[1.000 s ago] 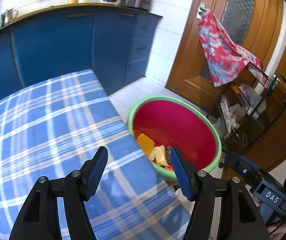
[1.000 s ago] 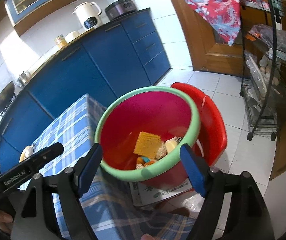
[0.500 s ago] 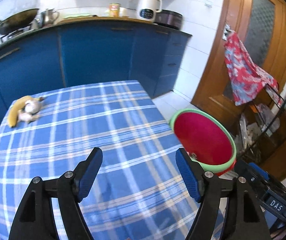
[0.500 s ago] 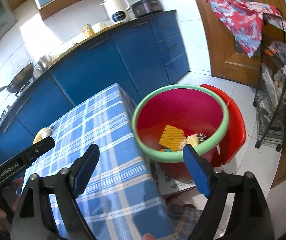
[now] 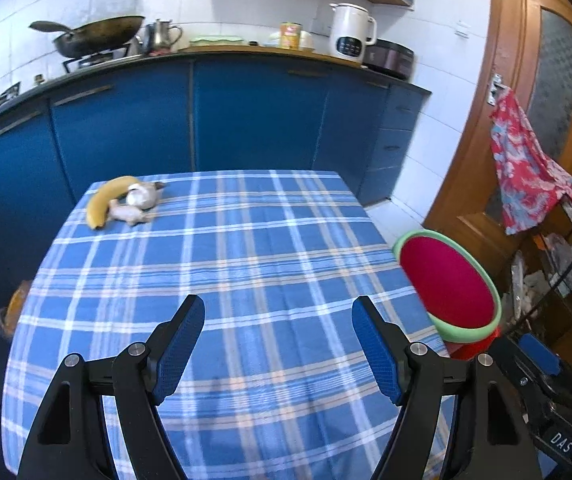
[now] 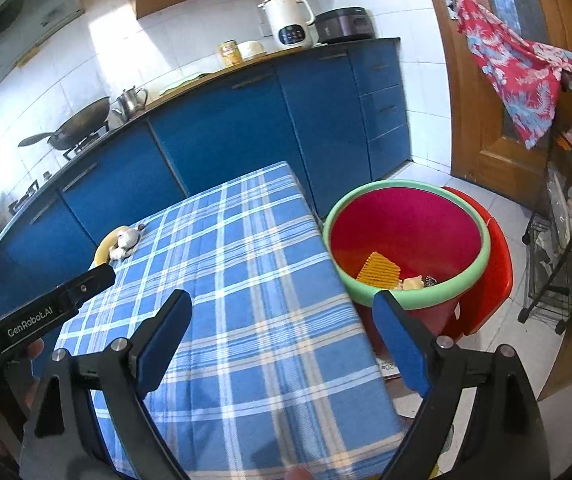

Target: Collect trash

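Blue cabinets (image 5: 246, 120) run behind the checked tablecloth (image 5: 226, 280). Red basin (image 6: 406, 232), green-rimmed, sits just off the cloth's right edge on a red stool (image 6: 494, 272); yellow wafer-like scrap (image 6: 380, 268) and small bits lie inside. Banana (image 5: 106, 200) with pale scraps (image 5: 138, 204) touching it rests at the far left corner. Left gripper (image 5: 278, 340) hovers over bare cloth, jaws wide apart, empty. Right gripper (image 6: 282, 340) likewise gapes, holding nothing, over the cloth's right edge near the basin.
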Demonstrator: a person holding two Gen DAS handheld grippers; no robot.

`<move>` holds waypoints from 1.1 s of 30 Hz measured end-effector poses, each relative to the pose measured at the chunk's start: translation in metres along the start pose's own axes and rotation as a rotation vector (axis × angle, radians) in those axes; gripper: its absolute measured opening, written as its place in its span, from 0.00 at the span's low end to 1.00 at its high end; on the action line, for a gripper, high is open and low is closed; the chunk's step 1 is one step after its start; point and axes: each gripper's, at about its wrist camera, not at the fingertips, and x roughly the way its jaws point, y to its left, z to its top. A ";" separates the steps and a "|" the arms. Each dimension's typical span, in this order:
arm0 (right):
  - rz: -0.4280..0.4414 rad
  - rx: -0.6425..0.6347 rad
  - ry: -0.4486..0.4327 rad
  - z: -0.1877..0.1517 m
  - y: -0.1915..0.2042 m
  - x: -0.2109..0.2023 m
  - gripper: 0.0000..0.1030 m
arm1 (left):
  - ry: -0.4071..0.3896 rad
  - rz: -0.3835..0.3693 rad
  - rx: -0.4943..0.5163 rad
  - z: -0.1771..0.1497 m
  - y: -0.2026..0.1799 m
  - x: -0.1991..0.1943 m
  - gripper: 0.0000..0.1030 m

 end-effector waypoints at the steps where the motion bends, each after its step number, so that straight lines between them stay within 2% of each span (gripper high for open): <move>1: 0.002 -0.005 0.000 -0.001 0.002 0.000 0.88 | -0.002 0.005 -0.004 -0.001 0.002 -0.002 0.75; 11: 0.018 -0.041 0.006 -0.008 0.021 -0.003 0.88 | -0.019 0.051 -0.037 -0.005 0.017 -0.011 0.75; 33: 0.019 -0.042 0.007 -0.009 0.023 -0.003 0.88 | -0.023 0.071 -0.038 -0.008 0.020 -0.014 0.75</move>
